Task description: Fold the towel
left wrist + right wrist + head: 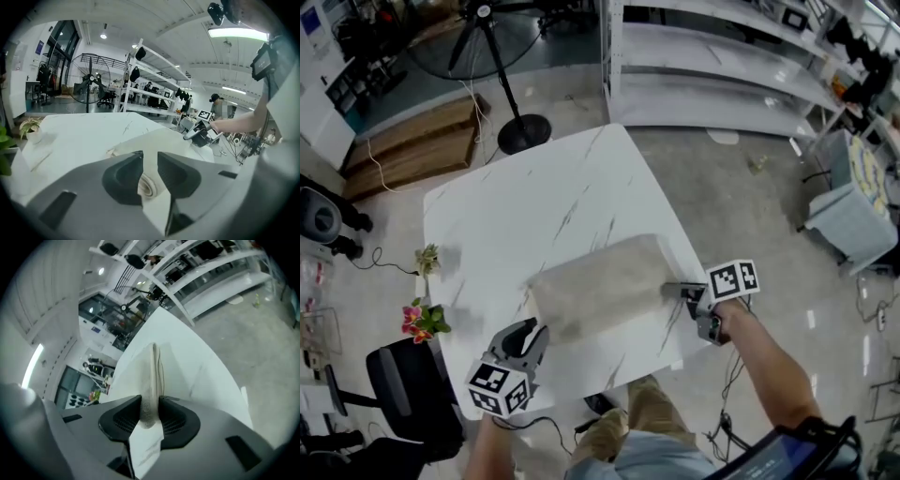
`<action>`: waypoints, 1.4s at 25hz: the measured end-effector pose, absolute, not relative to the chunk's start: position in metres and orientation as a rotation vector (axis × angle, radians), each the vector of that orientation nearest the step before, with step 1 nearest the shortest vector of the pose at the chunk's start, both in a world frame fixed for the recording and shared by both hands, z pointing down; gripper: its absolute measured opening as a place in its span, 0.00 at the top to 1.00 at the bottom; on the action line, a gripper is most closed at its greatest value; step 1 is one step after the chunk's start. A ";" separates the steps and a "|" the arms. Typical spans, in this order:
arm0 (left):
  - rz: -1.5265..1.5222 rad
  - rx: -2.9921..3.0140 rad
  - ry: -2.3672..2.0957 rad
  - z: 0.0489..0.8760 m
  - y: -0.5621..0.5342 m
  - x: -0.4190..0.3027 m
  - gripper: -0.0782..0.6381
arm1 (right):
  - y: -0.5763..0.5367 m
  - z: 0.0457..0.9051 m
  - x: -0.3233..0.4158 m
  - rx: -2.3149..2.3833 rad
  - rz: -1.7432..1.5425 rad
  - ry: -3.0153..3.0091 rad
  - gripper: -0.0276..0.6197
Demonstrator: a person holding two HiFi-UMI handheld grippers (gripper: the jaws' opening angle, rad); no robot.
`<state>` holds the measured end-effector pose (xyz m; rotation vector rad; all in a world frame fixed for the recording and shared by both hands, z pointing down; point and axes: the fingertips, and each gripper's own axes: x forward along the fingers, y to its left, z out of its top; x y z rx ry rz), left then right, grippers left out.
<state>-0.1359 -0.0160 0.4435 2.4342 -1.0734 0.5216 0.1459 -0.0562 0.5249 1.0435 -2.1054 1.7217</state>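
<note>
Marble table (534, 206), left claw (530, 330) pinching towel (600, 286), right claw (670, 289) likewise

A: Work surface?
B: 1 table (516, 206), 1 towel (600, 286).
A: Tools?
B: 2 grippers: left gripper (528, 333), right gripper (672, 289).
A: Surroundings?
B: 2 potted plants: green plant (427, 258), pink-flowered plant (420, 319); 1 fan (483, 37), 1 chair (408, 389), 1 shelving unit (712, 66).

Towel (600, 286) on the desk (534, 202), toward its near right corner.
Left tongs (530, 330) grip its near-left corner, right tongs (671, 289) its right edge. Plants (425, 317) sit at the desk's left edge, perhaps on it; chair (408, 384) near-left; fan (502, 56) behind; shelves (712, 66) behind-right.
</note>
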 end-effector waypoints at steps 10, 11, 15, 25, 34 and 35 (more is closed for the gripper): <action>0.398 2.436 -1.176 0.413 0.017 -0.168 0.75 | -0.077 0.434 0.134 1.180 1.235 -2.288 0.80; 0.387 2.442 -1.180 0.410 0.021 -0.169 0.75 | -0.079 0.422 0.127 1.167 1.149 -2.295 0.80; 0.364 2.472 -1.206 0.397 0.039 -0.175 0.75 | -0.086 0.379 0.087 1.068 0.803 -2.318 0.81; 0.349 2.455 -1.343 0.376 0.082 -0.230 0.75 | -0.061 0.371 -0.045 0.692 0.197 -2.232 0.81; 0.317 2.356 -1.411 0.388 0.117 -0.252 0.76 | -0.040 0.455 -0.111 0.462 -0.091 -2.026 0.81; 0.316 2.348 -1.415 0.389 0.119 -0.253 0.75 | -0.037 0.464 -0.115 0.438 -0.112 -2.010 0.81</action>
